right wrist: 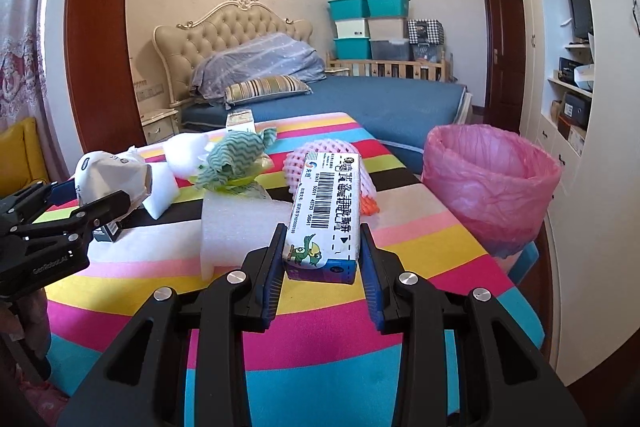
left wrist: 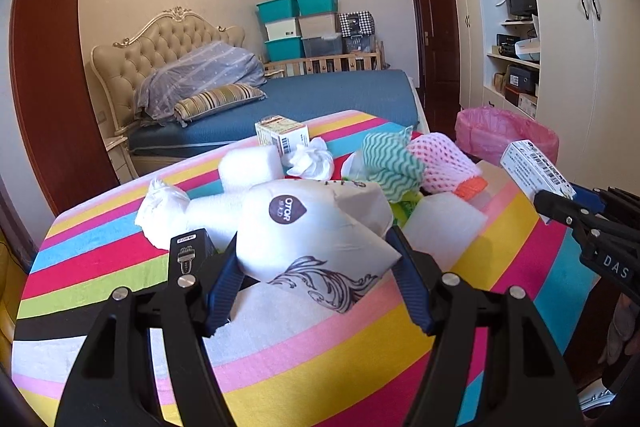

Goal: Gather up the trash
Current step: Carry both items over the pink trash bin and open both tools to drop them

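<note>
Bin (right wrist: 490, 187) right of table (right wrist: 420, 251)

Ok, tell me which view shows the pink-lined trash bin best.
The right wrist view: the pink-lined trash bin shows whole, open mouth included, beyond the table's right edge. The left wrist view shows only its upper part, partly blocked by the carton in the right hand-held gripper.

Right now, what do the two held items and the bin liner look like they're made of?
Barcode box in the right tongs: printed cardboard, slightly glossy, with crisp edges. White bag in the left tongs: probably matte paper, sharply creased. Bin liner: thin pink plastic film, translucent and wrinkled.
</note>
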Demonstrator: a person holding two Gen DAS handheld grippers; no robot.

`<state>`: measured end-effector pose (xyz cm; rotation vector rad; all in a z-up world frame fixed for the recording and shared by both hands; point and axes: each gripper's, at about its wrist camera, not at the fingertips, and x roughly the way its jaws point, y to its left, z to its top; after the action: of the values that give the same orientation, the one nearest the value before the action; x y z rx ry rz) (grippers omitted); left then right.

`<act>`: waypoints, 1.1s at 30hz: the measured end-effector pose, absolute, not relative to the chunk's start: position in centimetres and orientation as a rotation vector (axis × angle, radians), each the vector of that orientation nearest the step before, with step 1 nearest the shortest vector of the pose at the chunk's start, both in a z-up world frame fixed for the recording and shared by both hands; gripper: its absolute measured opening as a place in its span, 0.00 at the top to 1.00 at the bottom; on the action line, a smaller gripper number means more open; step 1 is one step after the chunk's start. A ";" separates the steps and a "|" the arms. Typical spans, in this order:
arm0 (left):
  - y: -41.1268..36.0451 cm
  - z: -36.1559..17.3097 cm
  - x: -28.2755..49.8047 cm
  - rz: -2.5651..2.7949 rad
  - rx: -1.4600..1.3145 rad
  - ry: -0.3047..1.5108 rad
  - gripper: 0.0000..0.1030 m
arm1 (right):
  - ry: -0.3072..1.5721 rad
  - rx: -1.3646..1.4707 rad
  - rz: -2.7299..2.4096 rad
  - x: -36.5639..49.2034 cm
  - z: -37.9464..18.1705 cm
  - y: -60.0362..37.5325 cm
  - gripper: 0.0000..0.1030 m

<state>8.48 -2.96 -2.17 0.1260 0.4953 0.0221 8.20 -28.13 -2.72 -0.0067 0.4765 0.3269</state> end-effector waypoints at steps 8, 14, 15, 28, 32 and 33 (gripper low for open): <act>-3.6 -1.3 8.2 0.005 0.139 0.463 0.35 | 0.444 0.003 0.316 7.6 -2.1 -28.8 0.67; -4.7 -0.4 8.2 -0.017 0.163 0.436 0.35 | 0.412 0.011 0.297 7.3 -1.2 -29.8 0.67; -4.9 -0.3 8.3 -0.022 0.166 0.432 0.35 | 0.405 0.012 0.290 7.2 -1.0 -30.1 0.67; -9.6 1.6 10.3 -0.137 0.173 0.390 0.35 | 0.346 0.027 0.218 7.6 0.5 -33.8 0.67; -10.9 2.5 11.6 -0.190 0.146 0.386 0.35 | 0.336 0.024 0.192 8.0 0.8 -35.2 0.67; -11.3 2.6 12.0 -0.204 0.143 0.385 0.35 | 0.335 0.024 0.185 8.2 0.9 -35.5 0.67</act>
<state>11.99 -11.27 2.61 0.1433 0.3854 -0.2044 8.24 -35.49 0.90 0.0238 0.3347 0.1854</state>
